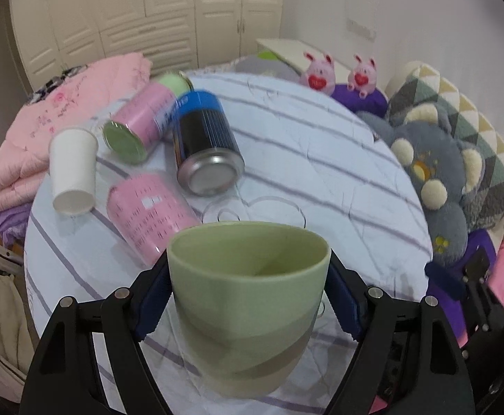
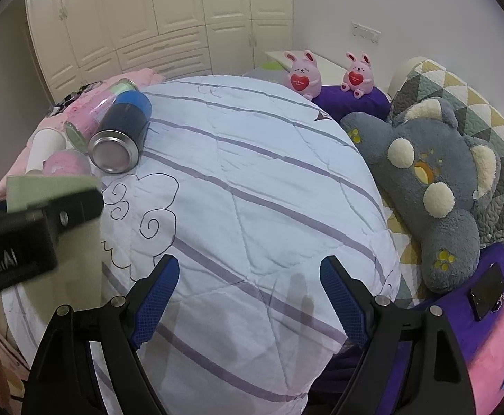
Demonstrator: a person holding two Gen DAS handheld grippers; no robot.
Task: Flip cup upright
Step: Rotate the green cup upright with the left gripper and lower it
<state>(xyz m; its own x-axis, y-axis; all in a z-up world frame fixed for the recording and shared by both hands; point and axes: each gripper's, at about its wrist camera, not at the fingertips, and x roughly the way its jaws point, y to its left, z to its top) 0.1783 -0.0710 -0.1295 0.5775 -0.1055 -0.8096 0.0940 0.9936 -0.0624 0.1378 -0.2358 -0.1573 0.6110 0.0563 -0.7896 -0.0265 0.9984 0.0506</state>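
Observation:
A pale green cup (image 1: 248,297) stands mouth up between the blue pads of my left gripper (image 1: 248,276), which is shut on its sides, over the white striped quilt (image 1: 321,159). In the right wrist view the cup (image 2: 44,190) shows at the far left, partly behind the black body of the left gripper. My right gripper (image 2: 248,287) is open and empty above the near part of the quilt (image 2: 252,190).
Several cans lie on the quilt at the far left: a blue one (image 1: 205,141), two pink ones (image 1: 148,214), beside a white paper cup (image 1: 73,169). A pink blanket (image 1: 44,128) lies left. Plush toys (image 1: 435,180) and a pillow lie right. A phone (image 2: 487,294) lies at right.

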